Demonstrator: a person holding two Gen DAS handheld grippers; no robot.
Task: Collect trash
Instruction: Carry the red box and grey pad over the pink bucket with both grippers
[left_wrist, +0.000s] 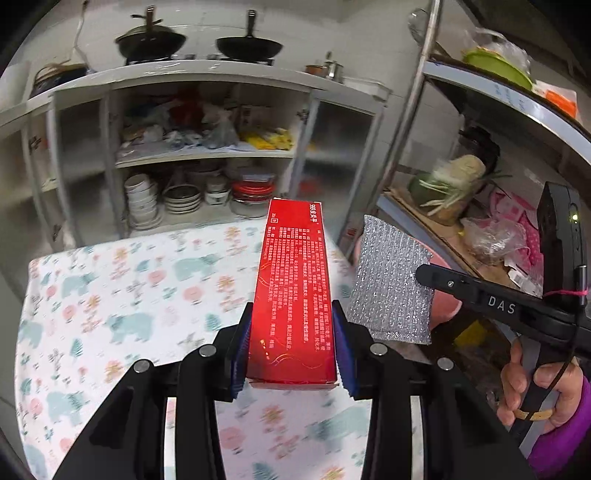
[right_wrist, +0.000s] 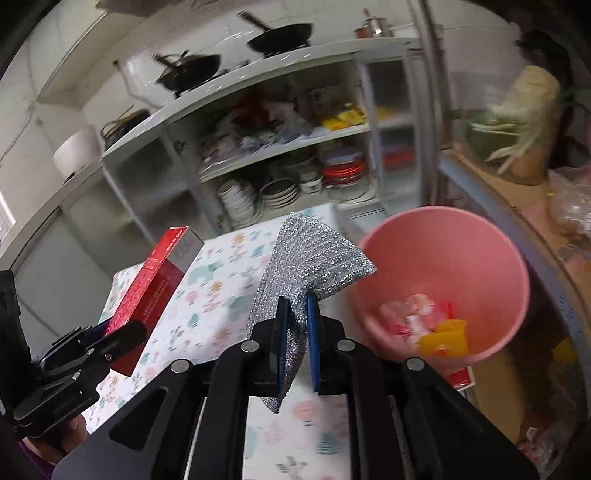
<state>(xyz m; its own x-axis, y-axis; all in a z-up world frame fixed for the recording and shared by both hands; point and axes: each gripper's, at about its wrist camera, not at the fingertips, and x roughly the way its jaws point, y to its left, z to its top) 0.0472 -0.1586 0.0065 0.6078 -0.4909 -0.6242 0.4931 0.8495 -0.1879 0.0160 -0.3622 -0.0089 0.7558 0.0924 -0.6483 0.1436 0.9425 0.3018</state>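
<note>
My left gripper (left_wrist: 291, 347) is shut on a long red carton (left_wrist: 293, 291) and holds it above the flower-print table (left_wrist: 110, 295). The carton also shows at the left of the right wrist view (right_wrist: 151, 291). My right gripper (right_wrist: 297, 332) is shut on a silver scouring pad (right_wrist: 306, 258), held in the air just left of a pink bin (right_wrist: 491, 258). The pad also shows in the left wrist view (left_wrist: 391, 280), right of the carton. The bin stands beyond the table's right edge and holds red, white and yellow wrappers (right_wrist: 424, 325).
An open white cupboard (left_wrist: 207, 155) with bowls and plates stands behind the table, with two black woks (left_wrist: 247, 46) on top. A metal rack (left_wrist: 480, 206) with vegetables and bags stands on the right, close to the bin.
</note>
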